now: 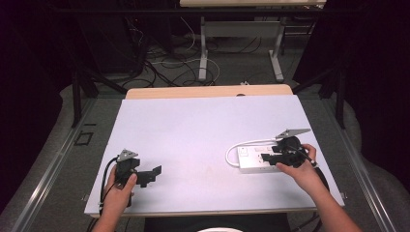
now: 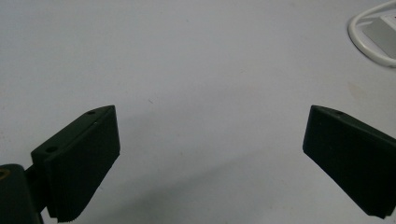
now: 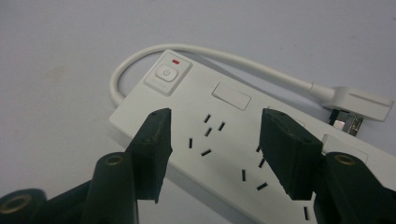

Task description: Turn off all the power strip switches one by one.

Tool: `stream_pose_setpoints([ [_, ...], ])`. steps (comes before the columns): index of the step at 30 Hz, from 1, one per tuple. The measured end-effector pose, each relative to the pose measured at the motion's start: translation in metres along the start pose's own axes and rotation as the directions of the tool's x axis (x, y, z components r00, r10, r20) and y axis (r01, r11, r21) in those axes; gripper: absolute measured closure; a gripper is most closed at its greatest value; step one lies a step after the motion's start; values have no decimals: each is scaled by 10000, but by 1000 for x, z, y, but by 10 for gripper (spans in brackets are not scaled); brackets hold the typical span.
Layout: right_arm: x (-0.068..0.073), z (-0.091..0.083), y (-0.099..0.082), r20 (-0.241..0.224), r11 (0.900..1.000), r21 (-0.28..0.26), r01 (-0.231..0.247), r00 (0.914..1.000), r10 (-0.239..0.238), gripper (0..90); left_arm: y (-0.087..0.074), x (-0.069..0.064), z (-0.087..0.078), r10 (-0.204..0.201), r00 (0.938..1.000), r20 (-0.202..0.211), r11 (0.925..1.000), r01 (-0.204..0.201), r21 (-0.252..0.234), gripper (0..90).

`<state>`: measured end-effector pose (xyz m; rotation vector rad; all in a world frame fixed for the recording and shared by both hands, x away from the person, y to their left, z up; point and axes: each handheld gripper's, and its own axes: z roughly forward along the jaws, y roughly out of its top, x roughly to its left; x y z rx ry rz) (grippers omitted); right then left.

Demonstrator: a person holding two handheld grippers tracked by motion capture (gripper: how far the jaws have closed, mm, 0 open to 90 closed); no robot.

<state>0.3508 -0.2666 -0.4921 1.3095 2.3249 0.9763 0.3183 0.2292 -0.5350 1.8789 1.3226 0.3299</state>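
Note:
A white power strip [image 1: 251, 160] lies flat on the right part of the white table [image 1: 193, 125], its short white cable [image 1: 241, 145] curving round its left end. In the right gripper view the power strip [image 3: 224, 93] shows a power button [image 3: 166, 73] with a small red mark, several sockets, and its white plug [image 3: 359, 103] lying beside it. My right gripper [image 3: 215, 115] hovers just over the sockets, open, with nothing pinched between the jaws. My right gripper [image 1: 268, 157] points left along the strip. My left gripper [image 1: 153, 173] rests near the front left, open and holding nothing [image 2: 210, 112].
The table's far edge shows a wooden strip [image 1: 208, 91]. Beyond it are floor cables [image 1: 164, 63] and the legs of another table [image 1: 203, 53]. The cable loop [image 2: 369, 35] sits at the top right of the left gripper view.

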Motion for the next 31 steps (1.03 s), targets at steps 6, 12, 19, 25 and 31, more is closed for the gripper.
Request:
stream_pose_setpoints([
  [6,6,4,-10,-341,9999,32,109,9994,-108,326,0,0,0,9,10000,19,10000,-9,18,40],
  [12,14,7,-20,-211,9992,-348,174,9996,-181,301,0,0,0,12,10000,14,10000,-12,55,40],
  [19,25,9,-31,-299,9964,-820,193,9993,-218,220,0,0,1,25,10000,6,10000,-25,74,40],
  [25,33,14,-38,-246,9928,-1044,591,9978,-619,151,0,0,0,0,10000,22,10000,-1,41,41],
  [31,38,16,-40,-80,9895,-1134,894,9958,-909,149,0,-1,1,-20,10000,14,10000,20,42,41],
])
